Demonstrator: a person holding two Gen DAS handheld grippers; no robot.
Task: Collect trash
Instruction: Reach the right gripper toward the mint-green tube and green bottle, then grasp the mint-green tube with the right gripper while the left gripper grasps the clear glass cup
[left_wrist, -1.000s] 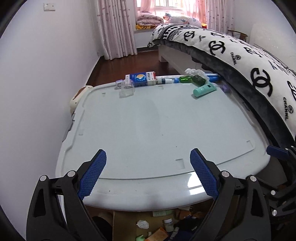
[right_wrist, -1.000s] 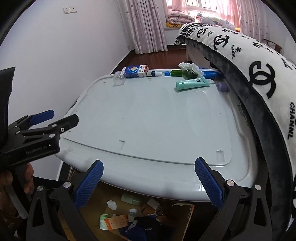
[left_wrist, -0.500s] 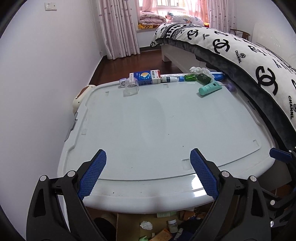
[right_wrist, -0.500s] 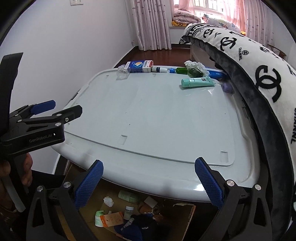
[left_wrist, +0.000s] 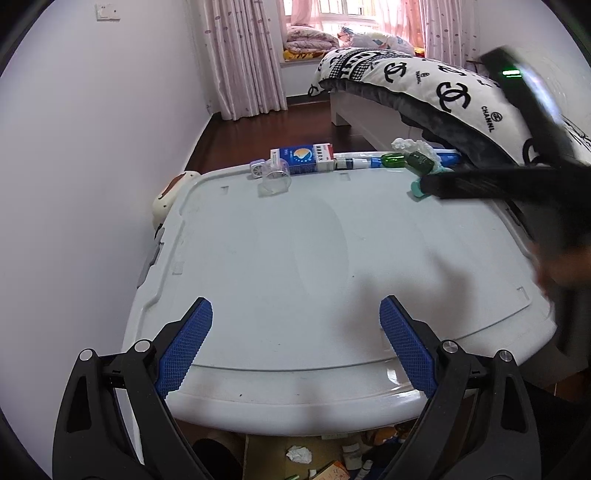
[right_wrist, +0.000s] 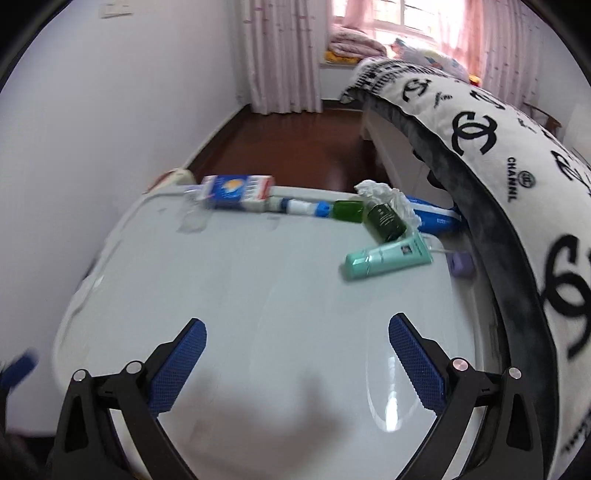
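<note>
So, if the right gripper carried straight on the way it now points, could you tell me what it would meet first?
Probably the teal tube: the open right gripper aims across the bare lid toward it, though depth is hard to judge.

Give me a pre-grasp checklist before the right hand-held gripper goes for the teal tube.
1. Right hand-held gripper open and empty: ok.
2. Left hand-held gripper open, parked near the lid's front edge, out of the path: ok.
3. Teal plastic squeeze tube in view, lying flat on the pale grey plastic bin lid: ok.
4. Bare lid between the right gripper and the tube: ok.
5. Clearance around the tube: not ok; dark green bottle sits against its far end.
6. Image sharpness for aiming: not ok; right wrist view is motion-blurred.
</note>
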